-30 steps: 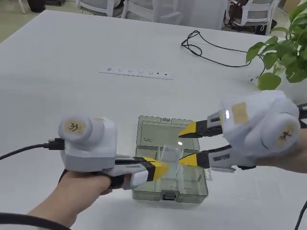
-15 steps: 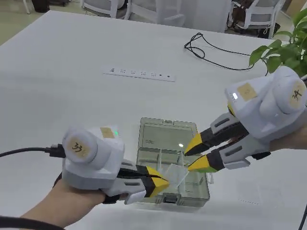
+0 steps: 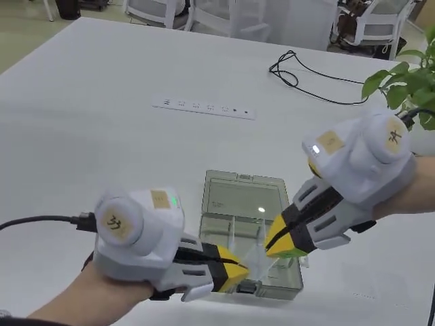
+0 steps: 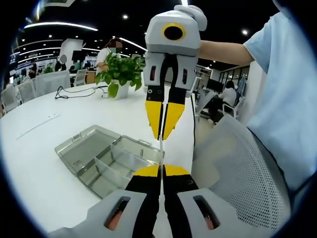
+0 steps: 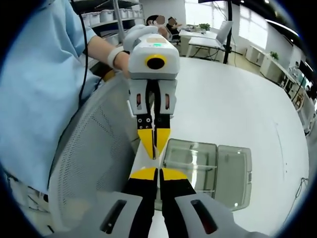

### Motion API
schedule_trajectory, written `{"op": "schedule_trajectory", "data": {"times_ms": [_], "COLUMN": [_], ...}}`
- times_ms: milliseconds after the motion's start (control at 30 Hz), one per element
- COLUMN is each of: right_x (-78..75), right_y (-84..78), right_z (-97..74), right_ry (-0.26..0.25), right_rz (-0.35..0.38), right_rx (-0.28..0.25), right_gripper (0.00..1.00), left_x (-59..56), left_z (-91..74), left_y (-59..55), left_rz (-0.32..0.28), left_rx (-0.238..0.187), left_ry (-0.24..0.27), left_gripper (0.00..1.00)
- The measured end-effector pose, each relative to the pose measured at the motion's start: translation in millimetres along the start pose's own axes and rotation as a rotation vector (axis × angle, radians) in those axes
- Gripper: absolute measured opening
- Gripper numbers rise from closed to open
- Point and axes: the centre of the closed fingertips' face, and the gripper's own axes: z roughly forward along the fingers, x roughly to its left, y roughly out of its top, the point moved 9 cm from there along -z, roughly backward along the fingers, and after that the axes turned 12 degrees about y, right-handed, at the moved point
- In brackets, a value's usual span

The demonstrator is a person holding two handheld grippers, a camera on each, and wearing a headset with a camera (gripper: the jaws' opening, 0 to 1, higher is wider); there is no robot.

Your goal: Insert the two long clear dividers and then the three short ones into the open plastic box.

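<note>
The right gripper has closed in; it and the left gripper pinch the divider between them, box below.

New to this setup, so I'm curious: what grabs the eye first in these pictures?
Two white grippers with yellow-tipped jaws meet nose to nose at the table's near edge, the left gripper and right gripper both pinching one clear divider. Just beneath sits the open plastic box.

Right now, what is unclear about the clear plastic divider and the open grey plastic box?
Clear plastic divider: long or short; head view, left gripper and right gripper cover its ends.
Its face: left gripper view, edge-on, thin line.
Grey plastic box front compartments: head view, behind both grippers.
</note>
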Motion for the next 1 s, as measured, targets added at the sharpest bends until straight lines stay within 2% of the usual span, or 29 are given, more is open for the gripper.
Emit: {"op": "schedule_trajectory", "data": {"times_ms": [33, 367, 633, 733, 800, 967, 1000], "right_x": [1.1, 0.4, -2.0, -3.9, -6.2, -16.1, -17.0], "right_y": [0.5, 5.2, 7.5, 8.5, 9.8, 12.6, 13.8], "right_z": [0.4, 3.5, 5.3, 5.6, 4.9, -0.5, -0.9], "right_ry": [0.009, 0.03, 0.04, 0.038, 0.033, 0.0, 0.002], "right_rz": [-0.016, -0.005, 0.005, 0.015, 0.025, 0.071, 0.074], "right_rx": [0.009, 0.024, 0.036, 0.04, 0.04, 0.04, 0.042], "right_gripper": [0.03, 0.02, 0.02, 0.02, 0.02, 0.02, 0.02], "left_x": [0.0, 2.0, 2.7, 4.0, 6.3, 15.5, 16.2], "left_z": [-0.2, -1.2, -1.6, -1.4, -2.3, -8.7, -9.4], "left_y": [-0.5, -3.1, -5.0, -6.2, -7.4, -13.1, -13.6], "left_rz": [0.001, 0.026, 0.018, 0.025, 0.022, 0.018, 0.015], "left_rx": [0.001, 0.007, 0.015, 0.018, 0.02, 0.026, 0.027], "left_ry": [-0.001, -0.004, 0.0, 0.017, 0.049, 0.151, 0.159], "left_gripper": [0.0, 0.0, 0.0, 0.0, 0.01, 0.25, 0.29]}}
